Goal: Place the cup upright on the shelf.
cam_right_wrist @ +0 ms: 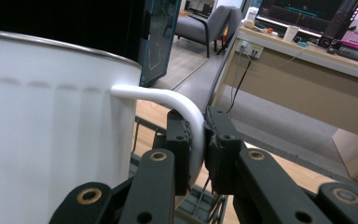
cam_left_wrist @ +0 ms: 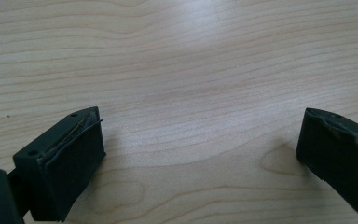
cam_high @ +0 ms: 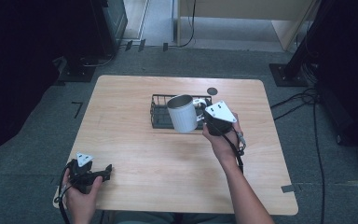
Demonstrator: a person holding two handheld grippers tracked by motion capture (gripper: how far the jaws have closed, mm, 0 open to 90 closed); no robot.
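Right hand-held gripper [cam_right_wrist: 196, 144]: clamping the curved handle of the white ribbed metal mug [cam_high: 182, 113], holding it above the black wire basket [cam_high: 158, 114].
Left hand-held gripper [cam_left_wrist: 200, 154]: resting with its jaws spread wide and empty, near the pale wooden surface's [cam_high: 135, 154] front left corner.

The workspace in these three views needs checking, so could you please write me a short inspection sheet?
Surface: wooden table, bare wood in front.
Job's things: white mug held by its handle above a black wire basket.
Clutter: small dark disc near the far edge.
Grippers: right claw shut on the handle; left claw open, low over the table.
Cables: several on the floor at right.
Surroundings: grey carpet, desk with monitors.
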